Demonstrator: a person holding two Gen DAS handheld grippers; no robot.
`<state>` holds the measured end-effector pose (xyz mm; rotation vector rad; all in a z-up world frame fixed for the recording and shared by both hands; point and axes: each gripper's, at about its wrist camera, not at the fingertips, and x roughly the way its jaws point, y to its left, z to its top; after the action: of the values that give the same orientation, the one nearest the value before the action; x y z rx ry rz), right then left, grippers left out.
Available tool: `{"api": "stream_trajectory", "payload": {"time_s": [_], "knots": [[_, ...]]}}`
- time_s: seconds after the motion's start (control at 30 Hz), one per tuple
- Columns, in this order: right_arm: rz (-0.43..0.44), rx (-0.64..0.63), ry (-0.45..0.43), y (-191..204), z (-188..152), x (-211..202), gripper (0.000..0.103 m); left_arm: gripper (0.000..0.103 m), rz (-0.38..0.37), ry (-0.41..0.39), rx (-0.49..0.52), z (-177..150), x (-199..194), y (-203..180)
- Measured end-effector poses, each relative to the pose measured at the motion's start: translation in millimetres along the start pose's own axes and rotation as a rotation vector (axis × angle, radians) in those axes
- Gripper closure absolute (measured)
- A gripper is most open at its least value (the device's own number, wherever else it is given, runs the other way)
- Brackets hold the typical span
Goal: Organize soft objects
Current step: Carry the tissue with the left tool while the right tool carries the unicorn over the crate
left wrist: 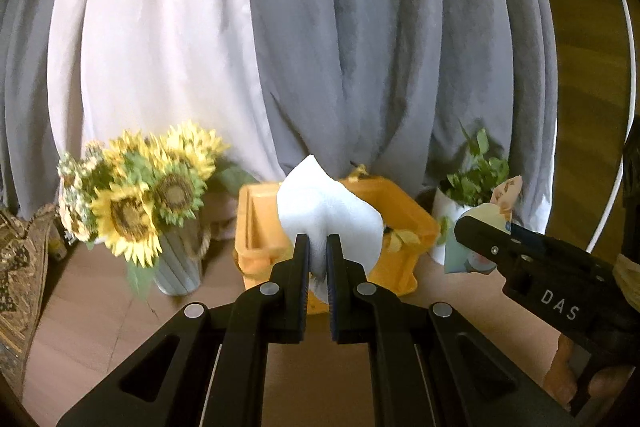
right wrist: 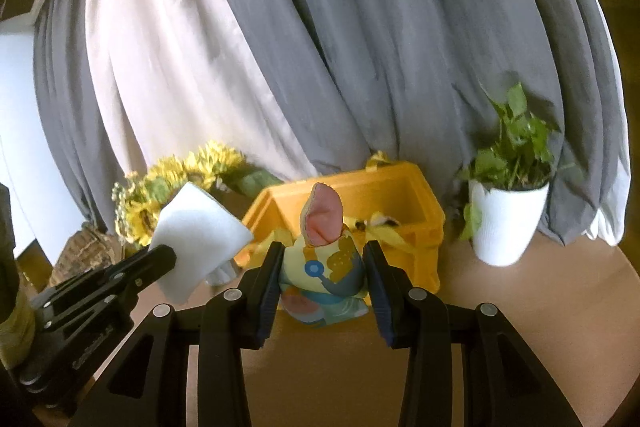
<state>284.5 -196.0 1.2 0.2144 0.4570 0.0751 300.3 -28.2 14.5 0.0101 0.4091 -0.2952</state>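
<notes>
Soft objects are in both grips, held up over the brown table [right wrist: 540, 307]. Nearest in the left wrist view, the left gripper [left wrist: 318, 259] has its jaws nearly closed on the lower edge of a white foam sponge [left wrist: 320, 211]; the pinched part is hidden between the pads. In the right wrist view the right gripper [right wrist: 324, 267] has its jaws set a little apart and clamped on a patterned cloth pouch [right wrist: 324, 267] with a pink lined flap sticking up; its lower end is cut off by the jaws. Just behind both stands a yellow bin [right wrist: 424, 223], its front partly hidden, with something yellow inside, too blurred to name. Beside it are sunflowers [left wrist: 132, 211] in a ribbed vase and a potted plant [right wrist: 508, 219]. Grey and white curtains [right wrist: 320, 27] hang behind.
</notes>
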Motion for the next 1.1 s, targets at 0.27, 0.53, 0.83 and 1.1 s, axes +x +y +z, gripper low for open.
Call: {"api": "stream_trajectory", "payload": {"time_s": [0.27, 0.53, 0.83, 1.1], "knots": [[0.014, -0.025, -0.048, 2, 24, 11, 0.062, 0.093, 0.041, -0.059, 0.017, 21, 9, 3], [0.003, -0.025, -0.065, -7, 46, 35, 0.062, 0.093, 0.073, -0.075, 0.028, 40, 34, 6], [-0.019, -0.019, -0.051, -17, 61, 73, 0.062, 0.093, 0.086, -0.042, 0.033, 51, 76, 14], [-0.061, -0.03, -0.022, -27, 69, 112, 0.062, 0.093, 0.078, 0.024, 0.024, 51, 124, 20]]}}
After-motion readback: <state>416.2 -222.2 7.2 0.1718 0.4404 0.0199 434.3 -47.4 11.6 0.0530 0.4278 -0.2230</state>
